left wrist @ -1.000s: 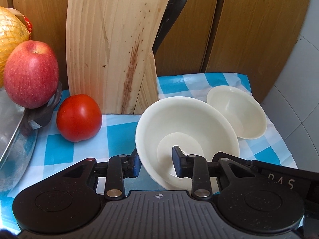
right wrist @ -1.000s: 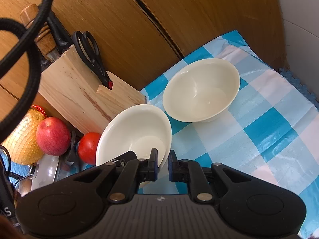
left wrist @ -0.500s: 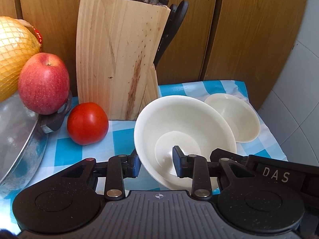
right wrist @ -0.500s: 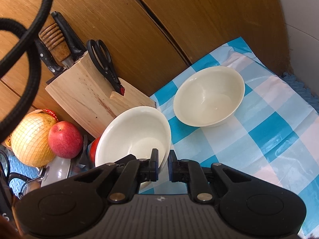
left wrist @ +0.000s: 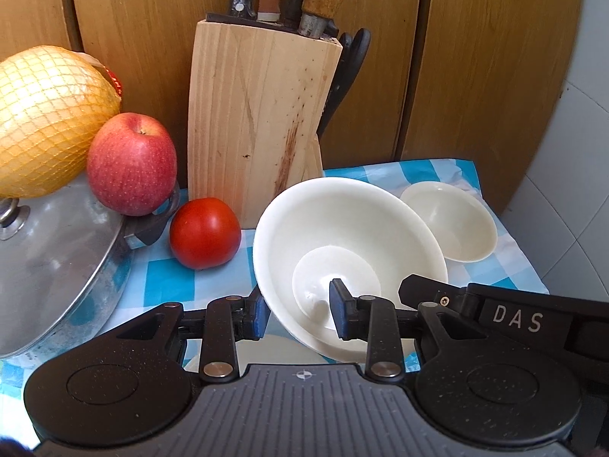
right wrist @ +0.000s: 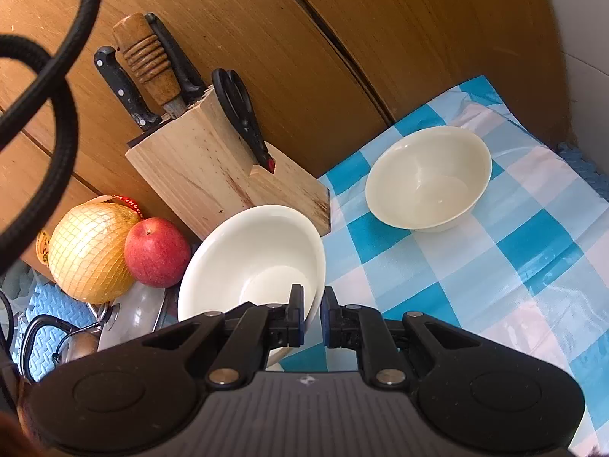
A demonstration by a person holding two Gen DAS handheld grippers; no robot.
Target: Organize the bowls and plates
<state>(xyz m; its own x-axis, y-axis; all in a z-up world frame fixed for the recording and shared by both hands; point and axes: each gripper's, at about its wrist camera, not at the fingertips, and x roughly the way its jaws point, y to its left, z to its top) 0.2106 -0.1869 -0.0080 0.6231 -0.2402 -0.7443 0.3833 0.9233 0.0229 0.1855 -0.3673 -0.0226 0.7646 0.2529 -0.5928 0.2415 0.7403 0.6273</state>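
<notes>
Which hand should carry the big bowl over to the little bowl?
Probably the right. The right gripper pinches the big bowl on the rim nearer the little bowl; the left gripper holds the side by the tomato.

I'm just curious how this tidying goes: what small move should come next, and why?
Probably carry the held bowl towards the other bowl on the checked cloth, to stack them. The left gripper and right gripper both clamp it, it hangs tilted, and the other bowl sits apart, untouched.
</notes>
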